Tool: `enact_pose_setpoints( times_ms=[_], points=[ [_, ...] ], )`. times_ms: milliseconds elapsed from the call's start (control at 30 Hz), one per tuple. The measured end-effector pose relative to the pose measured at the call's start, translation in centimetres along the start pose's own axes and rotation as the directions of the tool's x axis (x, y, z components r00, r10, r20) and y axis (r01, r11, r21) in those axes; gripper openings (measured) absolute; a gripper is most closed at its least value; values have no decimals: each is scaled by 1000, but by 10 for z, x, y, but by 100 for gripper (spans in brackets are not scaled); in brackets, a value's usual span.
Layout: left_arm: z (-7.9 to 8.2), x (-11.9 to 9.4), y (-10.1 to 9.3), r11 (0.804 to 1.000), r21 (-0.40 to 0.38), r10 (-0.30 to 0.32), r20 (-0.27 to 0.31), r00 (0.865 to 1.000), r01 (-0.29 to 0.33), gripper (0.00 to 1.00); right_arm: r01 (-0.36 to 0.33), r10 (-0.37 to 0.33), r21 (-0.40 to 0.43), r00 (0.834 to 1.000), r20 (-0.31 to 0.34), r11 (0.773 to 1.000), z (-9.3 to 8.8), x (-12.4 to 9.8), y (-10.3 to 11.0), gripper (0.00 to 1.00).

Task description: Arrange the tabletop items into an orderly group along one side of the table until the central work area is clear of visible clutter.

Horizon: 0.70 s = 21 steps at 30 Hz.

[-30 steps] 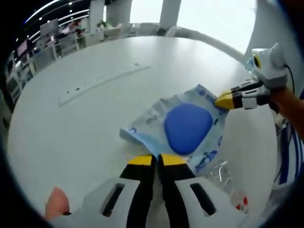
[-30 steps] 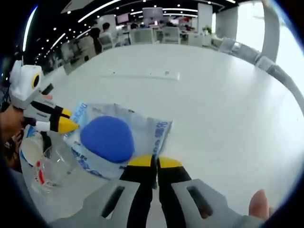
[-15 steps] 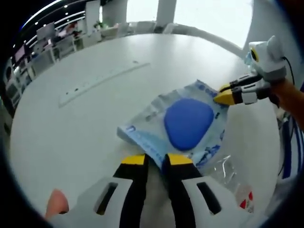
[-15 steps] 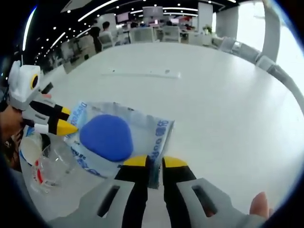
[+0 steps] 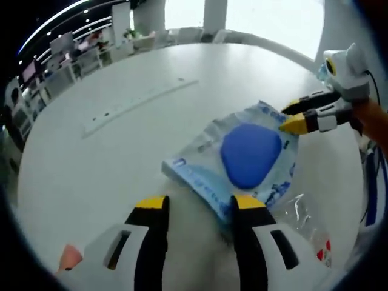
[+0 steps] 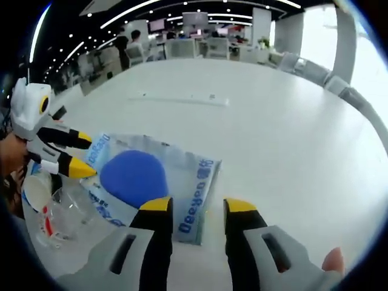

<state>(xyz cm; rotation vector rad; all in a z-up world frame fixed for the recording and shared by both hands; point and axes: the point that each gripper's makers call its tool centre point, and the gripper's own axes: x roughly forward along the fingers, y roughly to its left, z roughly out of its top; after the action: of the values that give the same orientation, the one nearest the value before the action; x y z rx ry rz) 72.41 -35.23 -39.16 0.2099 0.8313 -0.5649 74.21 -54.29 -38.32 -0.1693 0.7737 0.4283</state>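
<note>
The pale blue printed packet (image 5: 233,167), showing a blue oval pad, lies flat on the white table (image 5: 109,151). Left gripper (image 5: 200,206) and right gripper (image 6: 195,206): jaws spread, released, at opposite packet edges.

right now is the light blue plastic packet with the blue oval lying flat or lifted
Lying flat: the light blue plastic packet rests spread on the white table, with both grippers open beside its edges.

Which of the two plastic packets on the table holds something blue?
The flat packet with blue print, between both open grippers; it holds a blue pad. The other, a clear wrapper, looks empty.
</note>
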Motion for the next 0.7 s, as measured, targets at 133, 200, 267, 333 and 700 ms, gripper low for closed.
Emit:
enact_pose_setpoints(
  times_ms=[133,200,267,333,700],
  points=[
    [1,-2,4,1000,12,18,7,1000,-18,48,9,-9,1,1000,11,1000,2,-2,-2,37],
    [1,-2,8,999,14,31,9,999,-31,53,12,-12,1,1000,19,1000,3,-2,-2,39],
    [1,-4,9,999,12,31,10,999,-31,54,21,-21,1,1000,24,1000,4,-2,-3,42],
    [1,-5,11,999,10,34,14,999,-34,55,30,-30,1,999,35,1000,6,-3,-5,46],
    [12,-11,15,1000,10,28,88,996,-29,67,50,-55,35,990,131,998,21,-9,-11,77]
  ],
)
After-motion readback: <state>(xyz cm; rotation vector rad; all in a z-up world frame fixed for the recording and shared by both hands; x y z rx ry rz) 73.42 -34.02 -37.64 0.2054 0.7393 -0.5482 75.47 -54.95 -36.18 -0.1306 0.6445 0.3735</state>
